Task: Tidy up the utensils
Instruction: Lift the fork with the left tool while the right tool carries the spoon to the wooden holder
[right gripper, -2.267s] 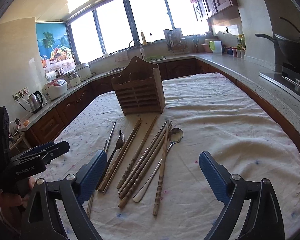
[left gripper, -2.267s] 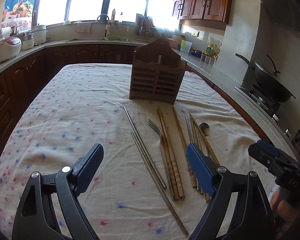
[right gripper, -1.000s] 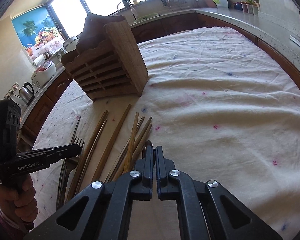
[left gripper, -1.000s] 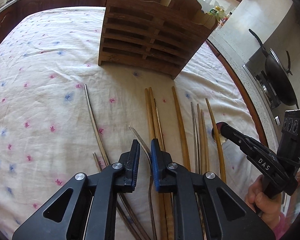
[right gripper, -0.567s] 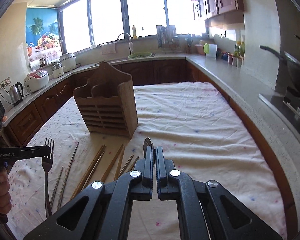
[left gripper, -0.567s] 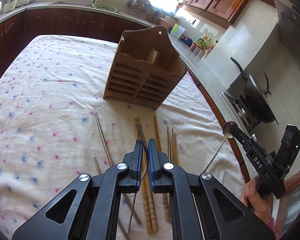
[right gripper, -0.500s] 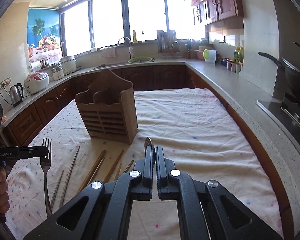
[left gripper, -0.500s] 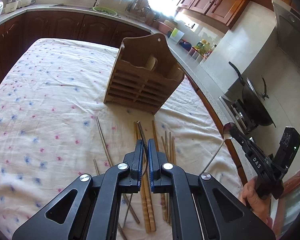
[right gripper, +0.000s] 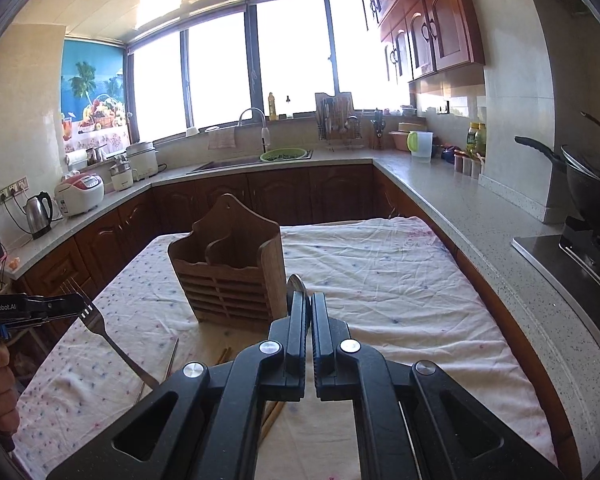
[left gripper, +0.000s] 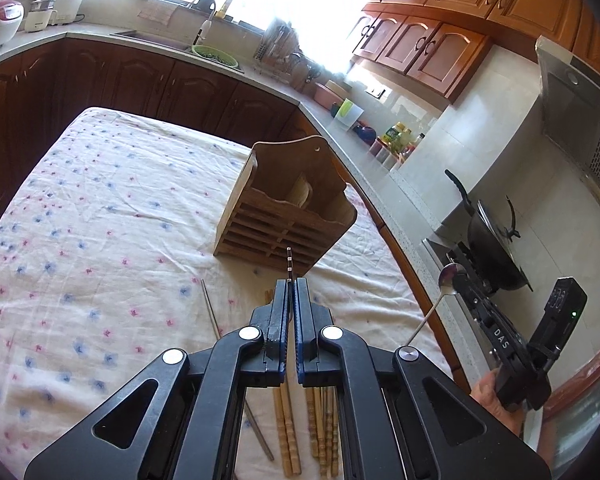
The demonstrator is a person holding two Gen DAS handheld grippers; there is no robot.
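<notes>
My left gripper (left gripper: 292,285) is shut on a metal fork, whose tines (left gripper: 288,259) poke out past the pads. In the right wrist view the same fork (right gripper: 108,340) hangs slanted from the left gripper (right gripper: 74,305), clear of the cloth. Between the pads of my shut right gripper (right gripper: 309,300) a spoon bowl (right gripper: 296,282) stands up. Seen from the left wrist, the spoon (left gripper: 447,274) trails its handle down-left from the right gripper (left gripper: 459,282). The wooden utensil holder (left gripper: 284,216) (right gripper: 228,268) stands upright just beyond both grippers. Wooden chopsticks (left gripper: 288,432) and a metal chopstick (left gripper: 211,312) lie on the cloth.
The table wears a floral cloth (left gripper: 100,220). A wok (left gripper: 491,244) sits on the stove to the right, past the counter edge (right gripper: 499,248). Along the far counter are a sink (right gripper: 236,164), a rice cooker (right gripper: 80,194) and a kettle (right gripper: 38,214).
Both grippers have risen off the cloth, the left with the fork and the right with the spoon. Both views have tilted up, so the holder now sits lower and smaller.
</notes>
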